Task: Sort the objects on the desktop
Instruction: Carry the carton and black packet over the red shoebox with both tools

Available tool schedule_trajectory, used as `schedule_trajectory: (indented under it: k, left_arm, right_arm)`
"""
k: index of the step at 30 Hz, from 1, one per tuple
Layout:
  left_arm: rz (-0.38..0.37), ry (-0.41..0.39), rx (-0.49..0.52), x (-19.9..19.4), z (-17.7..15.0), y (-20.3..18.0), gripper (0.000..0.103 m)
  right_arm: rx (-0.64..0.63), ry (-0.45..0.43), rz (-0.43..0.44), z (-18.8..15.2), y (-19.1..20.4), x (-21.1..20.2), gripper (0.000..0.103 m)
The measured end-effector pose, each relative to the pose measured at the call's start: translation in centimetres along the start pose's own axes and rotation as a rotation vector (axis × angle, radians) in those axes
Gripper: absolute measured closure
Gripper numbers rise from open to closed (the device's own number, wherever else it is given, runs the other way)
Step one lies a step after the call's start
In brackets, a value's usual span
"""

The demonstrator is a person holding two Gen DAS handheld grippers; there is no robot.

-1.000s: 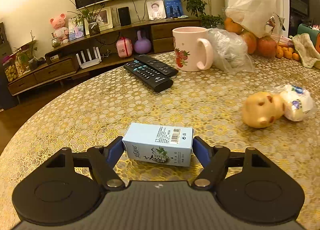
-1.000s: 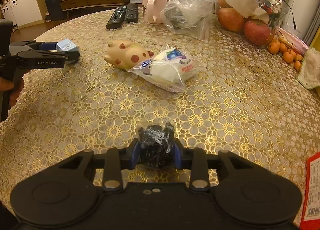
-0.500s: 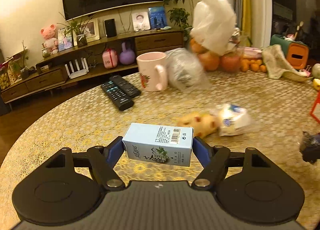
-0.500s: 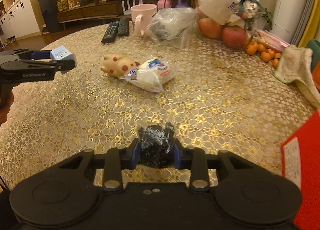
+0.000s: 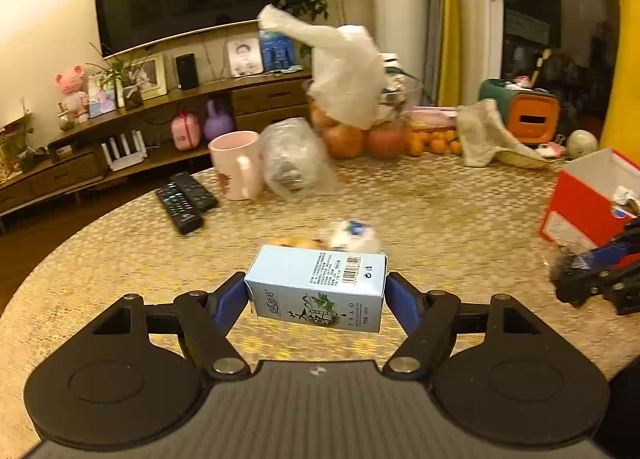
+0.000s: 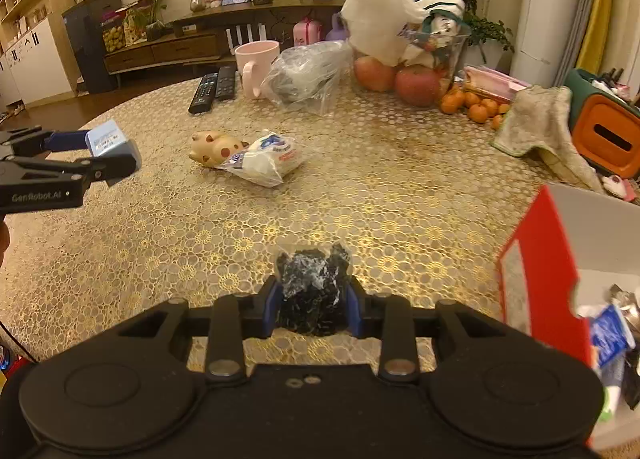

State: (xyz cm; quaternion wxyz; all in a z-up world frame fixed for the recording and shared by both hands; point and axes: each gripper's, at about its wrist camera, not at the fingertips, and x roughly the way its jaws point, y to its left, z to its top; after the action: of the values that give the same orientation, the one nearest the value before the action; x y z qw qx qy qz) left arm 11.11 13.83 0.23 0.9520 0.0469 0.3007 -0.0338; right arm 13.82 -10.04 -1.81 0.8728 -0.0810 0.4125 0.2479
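The round table (image 6: pixel 400 195) under its gold-patterned cloth carries everything. At its right edge stands the red box (image 6: pixel 548 259), open-topped, with packets lying inside. Near the far side sit a white plastic bag (image 6: pixel 372 23) over a fruit bowl, a pink mug (image 6: pixel 256 63) and two remotes (image 6: pixel 212 87) beside it. Mid-table, a spotted toy pig (image 6: pixel 212 145) touches a white wrapped packet (image 6: pixel 264 163). The left gripper (image 5: pixel 316 295) is clamped on a pale blue carton (image 5: pixel 318 287), held lengthwise above the cloth. The right gripper (image 6: pixel 314 307) is pinched tight around a small black-filled bag (image 6: pixel 314 291), just beside the red box.
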Motion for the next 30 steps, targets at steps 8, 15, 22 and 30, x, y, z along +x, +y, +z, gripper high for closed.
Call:
schedule_trajectory:
  k: [8,15,22,30]
  left_arm:
    - [-0.055,0.005,0.017,-2.5,0.5,-4.1,0.028]
    - [-0.112,0.000,0.040,-4.5,0.8,-8.3,0.028]
    - [-0.166,0.003,0.075,-5.7,1.1,-12.8,0.028]
    - [-0.242,-0.004,0.113,-5.8,2.0,-18.3,0.028]
  right_arm:
    - [0.019,-0.039,-0.003,-1.2,-1.6,-3.4,0.071]
    - [0.035,-0.066,-0.008,-2.6,-3.1,-6.3,0.071]
    - [0.057,-0.089,-0.010,-4.5,-5.3,-9.1,0.071]
    - [0.107,-0.116,-0.054,-6.6,-8.9,-11.8,0.071]
